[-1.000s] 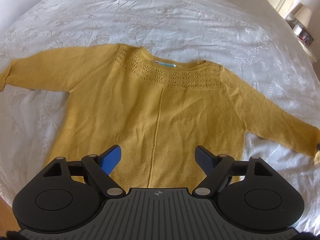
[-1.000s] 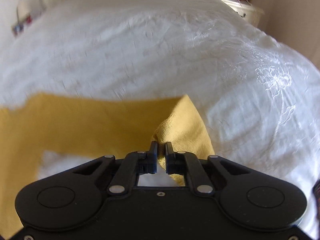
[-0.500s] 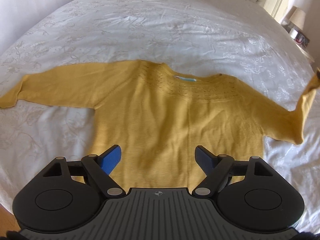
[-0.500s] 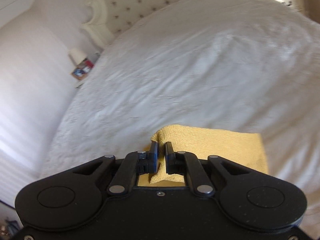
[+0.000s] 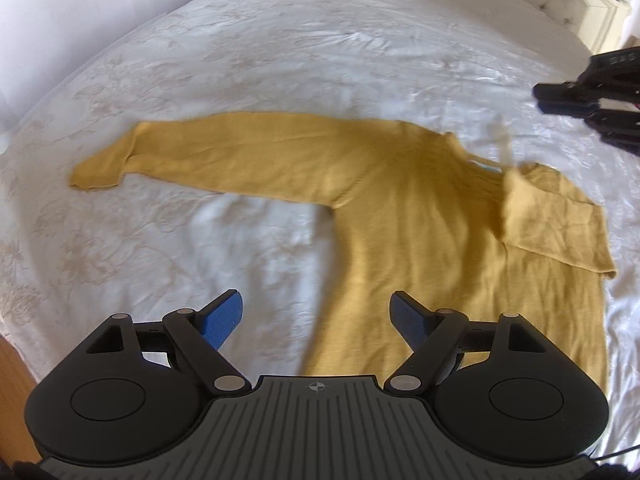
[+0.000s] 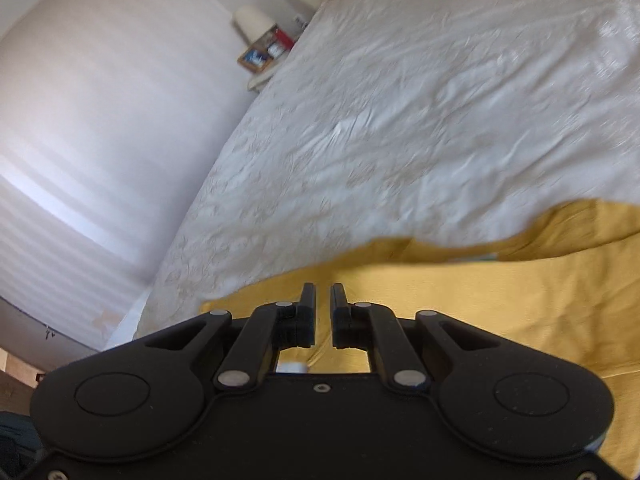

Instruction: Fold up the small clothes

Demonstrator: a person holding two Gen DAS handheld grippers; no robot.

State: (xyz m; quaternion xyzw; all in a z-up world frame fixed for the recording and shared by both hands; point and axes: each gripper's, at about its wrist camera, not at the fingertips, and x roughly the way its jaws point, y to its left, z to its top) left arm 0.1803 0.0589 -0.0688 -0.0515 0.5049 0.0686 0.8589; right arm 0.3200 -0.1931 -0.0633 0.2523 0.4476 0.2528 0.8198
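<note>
No readable writing. Yellow sweater (image 5: 400, 208) flat on bed (image 5: 280, 60), one sleeve folded over its body. Left tool (image 5: 316, 312) wide apart, empty; right tool (image 6: 323, 300) slightly apart above sweater, holding nothing.
</note>
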